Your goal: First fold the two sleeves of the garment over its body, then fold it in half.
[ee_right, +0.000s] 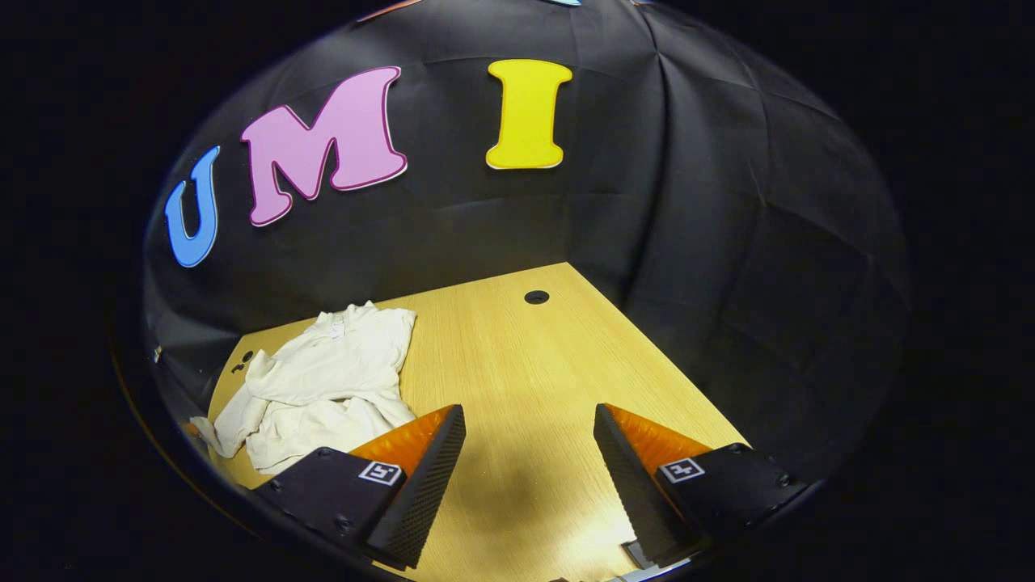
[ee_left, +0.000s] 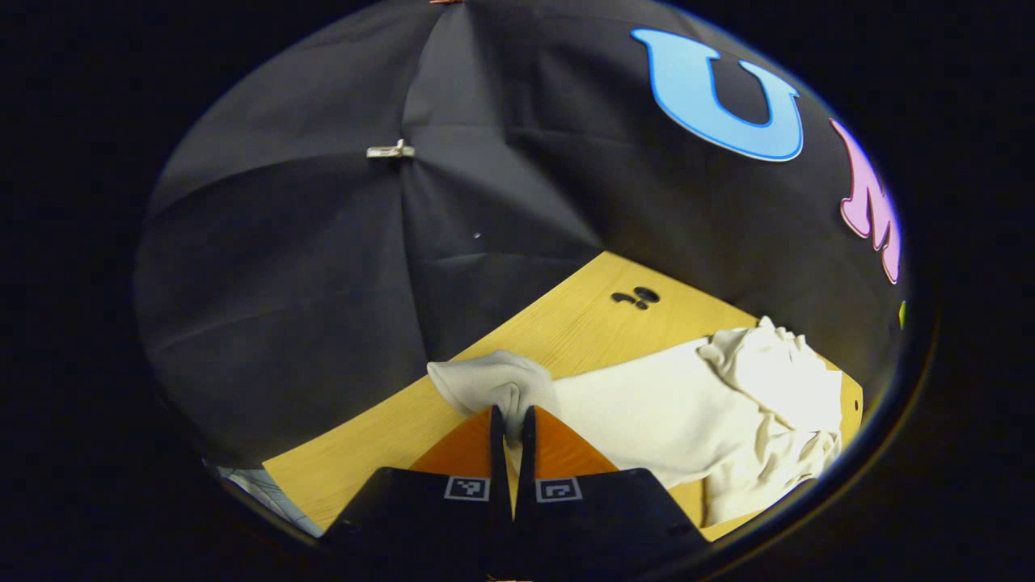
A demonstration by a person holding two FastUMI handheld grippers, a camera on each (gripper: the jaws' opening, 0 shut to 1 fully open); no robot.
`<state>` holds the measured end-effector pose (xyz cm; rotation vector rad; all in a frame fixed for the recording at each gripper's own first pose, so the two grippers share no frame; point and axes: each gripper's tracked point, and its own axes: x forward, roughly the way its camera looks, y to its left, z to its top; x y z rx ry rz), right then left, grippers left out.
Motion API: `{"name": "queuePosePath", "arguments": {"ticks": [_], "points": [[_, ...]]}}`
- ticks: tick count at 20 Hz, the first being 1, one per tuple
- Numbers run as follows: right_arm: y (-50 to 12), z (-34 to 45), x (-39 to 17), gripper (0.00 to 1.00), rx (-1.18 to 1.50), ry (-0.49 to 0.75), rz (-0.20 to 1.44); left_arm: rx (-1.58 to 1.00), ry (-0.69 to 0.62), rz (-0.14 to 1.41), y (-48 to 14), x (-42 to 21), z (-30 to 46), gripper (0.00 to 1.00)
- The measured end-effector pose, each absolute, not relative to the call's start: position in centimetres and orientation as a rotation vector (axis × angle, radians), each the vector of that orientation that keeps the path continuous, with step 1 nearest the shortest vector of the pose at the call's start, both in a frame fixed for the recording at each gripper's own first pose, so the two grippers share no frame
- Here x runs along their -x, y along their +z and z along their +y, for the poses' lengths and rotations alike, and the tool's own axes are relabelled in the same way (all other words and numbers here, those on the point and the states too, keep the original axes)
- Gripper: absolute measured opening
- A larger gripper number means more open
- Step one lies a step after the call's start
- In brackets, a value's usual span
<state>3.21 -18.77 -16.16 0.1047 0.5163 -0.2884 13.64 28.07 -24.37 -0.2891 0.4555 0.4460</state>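
Left gripper view shows the left gripper [ee_left: 510, 420] with its two fingers drawn almost together, pinching a fold of the white garment [ee_left: 687, 412] between them. The pinched part is a sleeve end [ee_left: 485, 380], which bunches just ahead of the fingertips and lies on the wooden desk [ee_left: 582, 315]. From there the cloth runs away to the right across the desk top, flat at first and then heaped in a crumpled mound near the desk's far right edge. A small dark cable hole [ee_left: 639, 297] sits in the bare wood beyond the garment, near the desk's far corner, apart from the cloth. The booth's black cloth wall [ee_left: 323, 242] rises behind the desk, with a small pale clip [ee_left: 390, 150] where its seams meet.

Right gripper view shows the right gripper [ee_right: 530, 453] with its fingers spread wide and nothing between them; bare wood of the desk [ee_right: 525, 372] shows in the gap. It is over the near part of the desk, well apart from the garment [ee_right: 323, 380]. The garment lies rumpled toward the desk's left edge, its upper part reaching toward the far edge and one loose end trailing to the near left. A round hole [ee_right: 536, 297] is in the desk near its far corner, clear of the cloth. The left finger of this gripper overlaps the garment's near edge in the picture; whether they touch I cannot tell.
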Motion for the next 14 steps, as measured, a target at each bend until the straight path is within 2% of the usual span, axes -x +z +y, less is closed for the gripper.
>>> {"name": "queuePosePath", "arguments": {"ticks": [12,13,14], "points": [[-19.5,-21.7,-1.0,0.98,-0.168,-0.329,0.559,0.245,0.23,0.27,-11.7,-28.3,16.5,0.06],[-19.8,-21.9,-0.8,0.98,-0.175,-0.331,0.563,0.242,0.207,0.261,-11.0,-29.3,15.1,0.02],[-20.0,-22.1,-0.7,0.98,-0.18,-0.334,0.566,0.239,0.186,0.251,-10.2,-30.3,13.4,0.06]]}}
